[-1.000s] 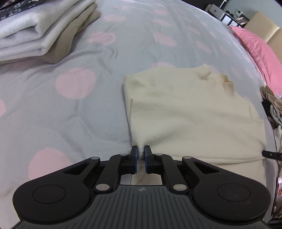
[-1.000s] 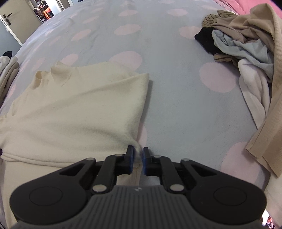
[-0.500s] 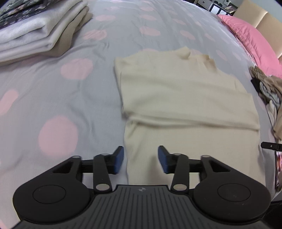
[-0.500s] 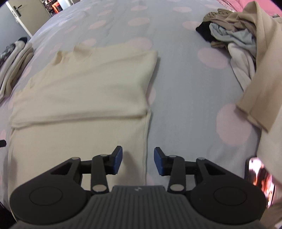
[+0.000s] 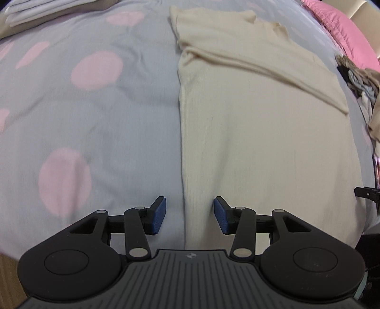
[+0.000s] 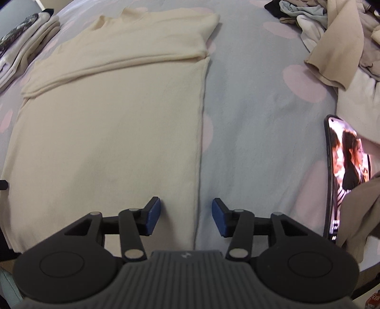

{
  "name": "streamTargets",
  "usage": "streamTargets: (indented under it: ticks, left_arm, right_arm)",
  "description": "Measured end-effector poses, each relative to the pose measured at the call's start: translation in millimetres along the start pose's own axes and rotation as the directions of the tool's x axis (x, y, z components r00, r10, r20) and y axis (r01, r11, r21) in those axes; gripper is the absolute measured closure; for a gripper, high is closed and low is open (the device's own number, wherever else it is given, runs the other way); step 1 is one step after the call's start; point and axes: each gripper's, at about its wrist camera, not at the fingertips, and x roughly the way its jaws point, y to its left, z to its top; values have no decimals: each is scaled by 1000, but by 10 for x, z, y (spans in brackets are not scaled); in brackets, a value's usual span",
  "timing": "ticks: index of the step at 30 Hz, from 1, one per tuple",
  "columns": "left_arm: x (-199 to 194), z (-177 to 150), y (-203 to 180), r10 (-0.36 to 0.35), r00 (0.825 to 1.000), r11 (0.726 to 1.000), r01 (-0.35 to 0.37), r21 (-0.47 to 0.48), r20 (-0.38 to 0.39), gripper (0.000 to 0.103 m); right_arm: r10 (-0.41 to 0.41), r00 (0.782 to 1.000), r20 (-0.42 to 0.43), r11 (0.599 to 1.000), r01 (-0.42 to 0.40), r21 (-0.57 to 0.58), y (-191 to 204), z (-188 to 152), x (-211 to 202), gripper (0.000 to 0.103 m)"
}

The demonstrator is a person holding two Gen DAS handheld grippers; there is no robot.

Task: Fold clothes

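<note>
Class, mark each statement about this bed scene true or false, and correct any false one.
1. The cream garment lies flat with its top part folded down over the body. True.
2. The left gripper is clamped on the garment. False: its pads stand apart, astride the garment's side edge, pinching nothing.
3. A phone with a lit screen lies on the bed. True.
4. The bedsheet is plain white. False: it is grey with pink spots.
5. The right gripper holds a sock. False: nothing is held; its jaws are opening over the garment's other edge.

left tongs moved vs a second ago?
Yes. The left tongs pulled back along the cream top toward its near hem, away from the folded stack.
</note>
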Motion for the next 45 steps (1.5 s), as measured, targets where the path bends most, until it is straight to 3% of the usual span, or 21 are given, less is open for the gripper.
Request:
streamTargets:
  ticks: [6,7,8,11,12,13,16,20,26,32,39,42,44,45]
  left_arm:
    - [-23,-217,-203,83,996,992,-82,92,-9,62]
    - [-30,-236,-224,91,996,990,-89,105,-8,65]
    - [-38,-254,-244,97,995,988,-95,118,-7,73]
    - [-83,-250,-207,73,997,993,-73,94,2,98]
    - [-122,-242,-187,59,998,995,-60,82,14,100]
    - [-164,-233,-166,45,999,996,-47,70,27,100]
    - [-313,-207,-123,2,997,999,-6,45,71,100]
    - [-560,-127,-81,-45,990,998,40,42,135,100]
    - [-681,243,-15,-44,980,997,30,70,195,100]
    - [-403,627,-77,-2,970,991,-30,131,243,100]
    - [-61,778,-74,29,969,988,-65,138,245,100]
    - [-28,782,-86,50,967,985,-89,148,249,95]
    - [-73,759,-117,70,961,979,-118,166,267,87]
    - [-112,731,-144,83,955,974,-138,179,284,84]
  right_arm:
    - [-29,1000,-5,998,29,-59,140,-220,-70,53]
    - [-31,999,-6,998,31,-57,140,-240,-86,59]
    - [-32,999,-7,998,32,-56,141,-260,-102,63]
    - [-51,999,13,997,51,-62,129,-295,-158,89]
    - [-52,998,22,997,53,-55,110,-300,-182,96]
    - [-42,999,32,999,43,-32,71,-297,-213,97]
    - [-17,997,69,1000,15,18,-24,-282,-330,97]
    - [-19,989,145,1000,20,-7,6,-194,-526,98]
    - [-38,974,224,997,54,-62,29,269,-604,98]
    - [-47,969,241,997,59,-44,-39,691,-414,98]
    - [-71,963,262,990,99,-97,46,947,-99,97]
    - [-81,961,264,992,104,-76,20,956,-34,92]
    - [-92,949,301,991,118,-69,18,943,-87,85]
    - [-99,940,326,989,131,-76,32,927,-125,70]
